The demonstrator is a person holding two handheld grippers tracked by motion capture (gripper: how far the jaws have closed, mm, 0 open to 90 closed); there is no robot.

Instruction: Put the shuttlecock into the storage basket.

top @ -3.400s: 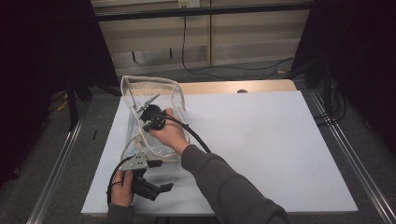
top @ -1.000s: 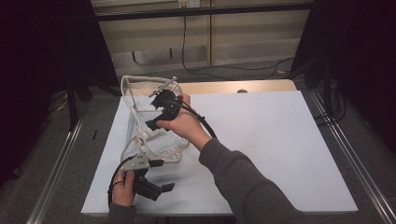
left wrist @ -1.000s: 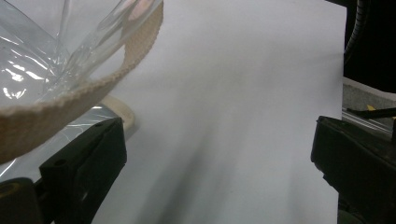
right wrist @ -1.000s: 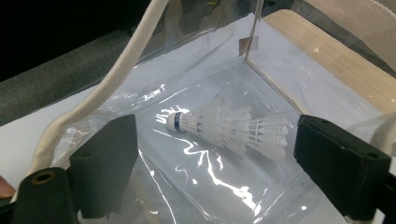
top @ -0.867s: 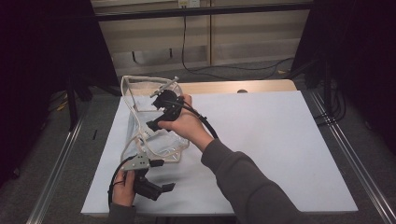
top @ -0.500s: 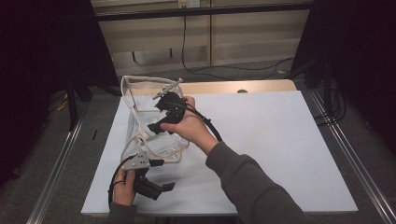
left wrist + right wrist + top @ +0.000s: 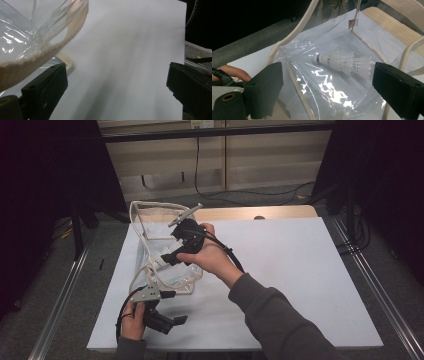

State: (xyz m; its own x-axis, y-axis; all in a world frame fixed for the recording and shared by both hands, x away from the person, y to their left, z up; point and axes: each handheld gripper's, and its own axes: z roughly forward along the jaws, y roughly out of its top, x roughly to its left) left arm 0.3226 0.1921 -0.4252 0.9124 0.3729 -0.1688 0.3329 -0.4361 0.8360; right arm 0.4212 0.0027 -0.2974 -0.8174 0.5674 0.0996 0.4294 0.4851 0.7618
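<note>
Hands come in from the near edge of the white table (image 7: 300, 285). Nearest of all, the left gripper (image 7: 159, 319) sits low at the table's front left, just short of the clear plastic bag (image 7: 165, 270). In the left gripper view its two black jaws stand wide apart with bare white table between them and nothing clamped; a cream webbing handle (image 7: 45, 53) of the bag curves just above and beside the jaw on that view's left, though whether it touches the jaw cannot be told.

Farther in, the right gripper (image 7: 172, 252) is held above the bag, tipped down toward its open mouth. In the right gripper view its jaws are also spread wide and grip nothing. Between them, through the plastic, lies a white shuttlecock (image 7: 343, 61) on its side at the bottom of the bag, its rounded cork end toward that view's left and its feather skirt toward the right. A fingertip (image 7: 230, 71) of the other hand shows at that view's left edge.

Beyond the bag, the table's far edge meets a strip of bare wood (image 7: 280, 212), then a dark floor with cables.
</note>
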